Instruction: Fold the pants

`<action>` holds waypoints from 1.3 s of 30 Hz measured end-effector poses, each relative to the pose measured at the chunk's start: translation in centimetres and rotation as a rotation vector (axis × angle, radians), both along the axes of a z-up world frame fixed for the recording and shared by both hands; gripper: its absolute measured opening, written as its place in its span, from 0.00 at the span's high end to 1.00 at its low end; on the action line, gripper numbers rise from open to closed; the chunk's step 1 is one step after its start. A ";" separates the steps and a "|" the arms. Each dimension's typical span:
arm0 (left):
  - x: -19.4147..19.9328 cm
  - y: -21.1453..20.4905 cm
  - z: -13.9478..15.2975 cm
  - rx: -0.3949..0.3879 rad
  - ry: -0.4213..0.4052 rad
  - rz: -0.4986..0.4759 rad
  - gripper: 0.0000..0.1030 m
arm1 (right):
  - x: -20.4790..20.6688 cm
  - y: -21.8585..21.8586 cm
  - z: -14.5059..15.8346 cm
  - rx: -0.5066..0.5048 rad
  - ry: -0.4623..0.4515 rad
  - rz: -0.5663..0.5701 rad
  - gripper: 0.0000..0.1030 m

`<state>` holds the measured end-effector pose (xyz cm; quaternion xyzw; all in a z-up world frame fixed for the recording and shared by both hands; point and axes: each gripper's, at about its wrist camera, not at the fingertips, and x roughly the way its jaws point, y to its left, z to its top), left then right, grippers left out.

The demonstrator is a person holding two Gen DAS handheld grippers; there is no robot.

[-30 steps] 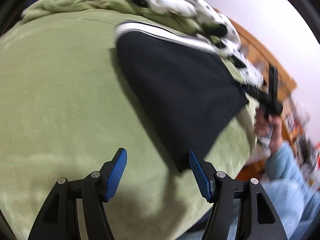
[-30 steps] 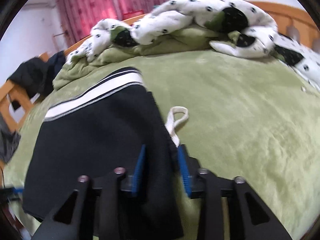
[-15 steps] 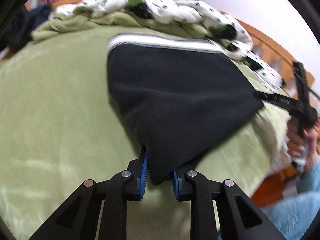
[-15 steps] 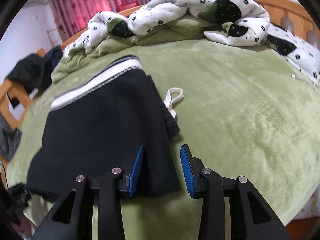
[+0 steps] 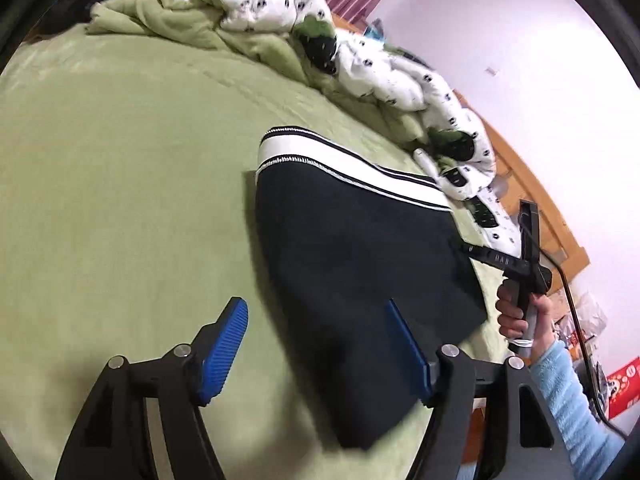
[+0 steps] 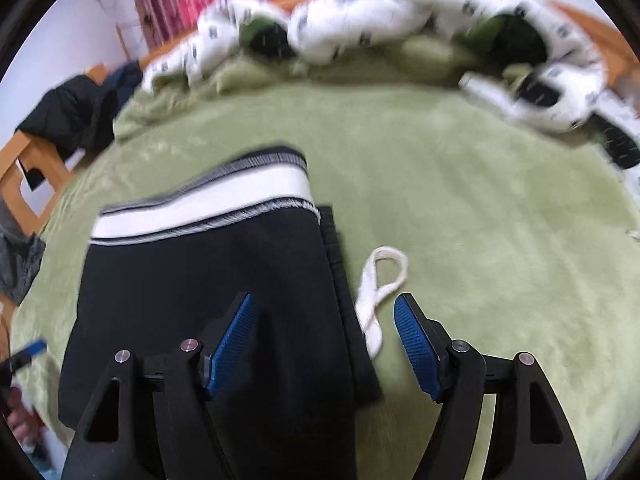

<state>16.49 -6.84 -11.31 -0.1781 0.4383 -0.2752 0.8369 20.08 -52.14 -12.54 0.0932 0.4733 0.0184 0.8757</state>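
— Pants, black with a white waistband, lie folded into a compact block on the green blanket, near its front edge. How far along does the fold look?

— Well advanced, by the look of it. The cloth is doubled over itself, the white waistband lies at the far end, and the edges run fairly straight. Whether one more fold is wanted cannot be told from this; a white drawstring loops out onto the blanket at the right side and would need tucking in.

— And the grippers?

— Both have let go. The left gripper has its jaws opening, with the near corner of the pants below and between the blue pads but not pinched. The right gripper is opening too; its pads stand apart over the right edge of the pants and the drawstring, pressing on neither. In the left view a hand in a pale blue sleeve holds that right gripper by its handle.

— What of the materials?

— The pants look like soft, matte knit, thick enough to hold a blunt edge. The blanket is plush and fuzzy. Beyond it a spotted white quilt lies bunched against a wooden bed frame.
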 end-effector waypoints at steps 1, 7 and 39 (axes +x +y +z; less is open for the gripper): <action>1.0 -0.5 -0.5 -0.002 0.017 -0.007 0.33 | 1.0 -0.5 -0.8 0.035 0.015 0.014 0.23; 6.3 -3.4 -6.0 -0.058 0.157 -0.011 0.32 | 2.6 -1.6 -3.0 0.172 0.089 0.094 0.16; 18.0 16.1 -4.4 0.101 0.088 0.174 0.47 | 11.8 19.4 -5.0 0.424 -0.118 0.246 0.62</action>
